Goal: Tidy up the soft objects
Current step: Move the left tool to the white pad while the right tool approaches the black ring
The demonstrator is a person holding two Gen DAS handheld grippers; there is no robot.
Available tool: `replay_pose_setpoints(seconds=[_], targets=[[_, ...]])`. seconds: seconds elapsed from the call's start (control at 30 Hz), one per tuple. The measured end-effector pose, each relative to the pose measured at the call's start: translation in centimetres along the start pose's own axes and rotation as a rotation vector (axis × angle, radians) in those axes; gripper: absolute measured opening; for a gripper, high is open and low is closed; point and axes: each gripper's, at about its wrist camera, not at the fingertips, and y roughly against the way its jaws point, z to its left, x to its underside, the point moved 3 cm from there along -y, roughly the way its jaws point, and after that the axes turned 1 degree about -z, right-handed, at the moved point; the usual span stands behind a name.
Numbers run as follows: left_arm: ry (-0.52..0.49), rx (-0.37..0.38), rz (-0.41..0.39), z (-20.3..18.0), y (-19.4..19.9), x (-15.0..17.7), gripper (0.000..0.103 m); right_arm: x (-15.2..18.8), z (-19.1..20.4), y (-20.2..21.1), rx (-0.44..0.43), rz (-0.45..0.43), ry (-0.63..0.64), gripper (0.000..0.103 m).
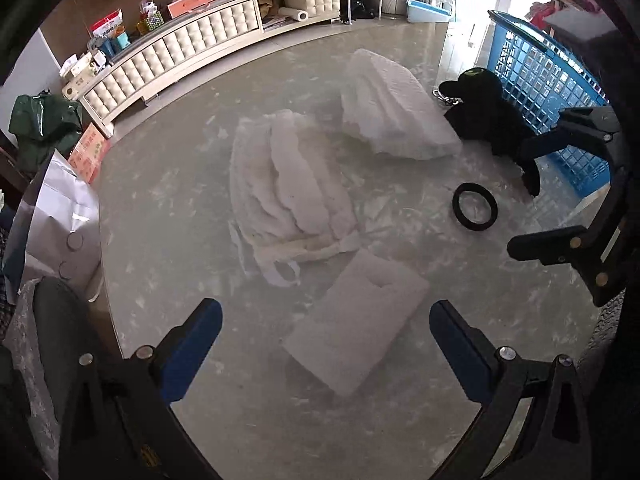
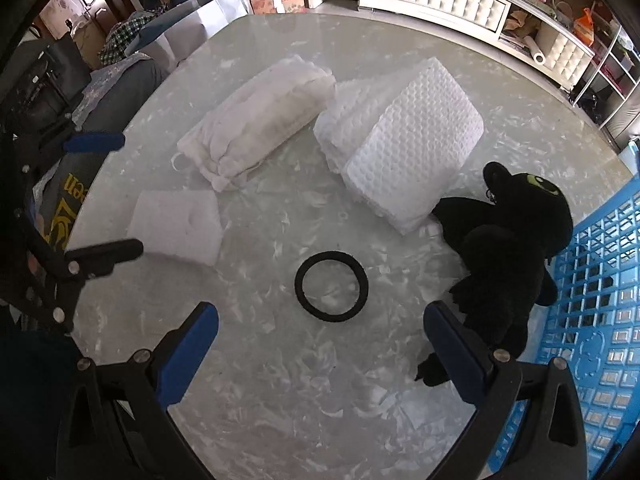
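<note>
A pale marbled table holds 5 soft things beside a blue basket; none is in the basket yet. The left gripper hovers with jaws spread wide and empty, a white foam block lying straight ahead between its fingertips, long axis slanting from near left to far right. The right gripper is likewise spread and empty; a black ring lies flat just beyond its fingers, and a black plush toy sprawls against the basket wall, touching the right finger's side. A cloth bundle and a quilted white pad sit farther off, mid-table. The left hand looks nearer the block; the right nearer ring and toy.
</note>
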Motion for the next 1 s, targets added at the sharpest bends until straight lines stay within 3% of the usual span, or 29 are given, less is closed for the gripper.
replay_pose_setpoints(seconds=[0.23, 0.37, 0.87, 0.93, 1.0], targets=[[-0.043, 0.052, -0.031, -0.2, 0.1, 0.0, 0.103, -0.3, 0.0, -1.1, 0.031, 0.007, 0.023, 0.103], [-0.084, 0.034, -0.037, -0.8, -0.4, -0.2, 0.103, -0.4, -0.6, -2.3, 0.033, 0.025, 0.008, 0.103], [-0.164, 0.038, 0.045, -2.2, -4.1, 0.3, 0.103, -0.1, -1.2, -3.7, 0.056, 0.039, 0.034, 0.098], [-0.176, 0.040, 0.058, -2.4, -4.5, 0.4, 0.101, 0.0, -1.3, -3.7, 0.061, 0.039, 0.038, 0.097], [-0.181, 0.047, 0.060, -2.5, -4.8, 0.5, 0.092, 0.0, -1.3, -3.8, 0.064, 0.042, 0.046, 0.094]])
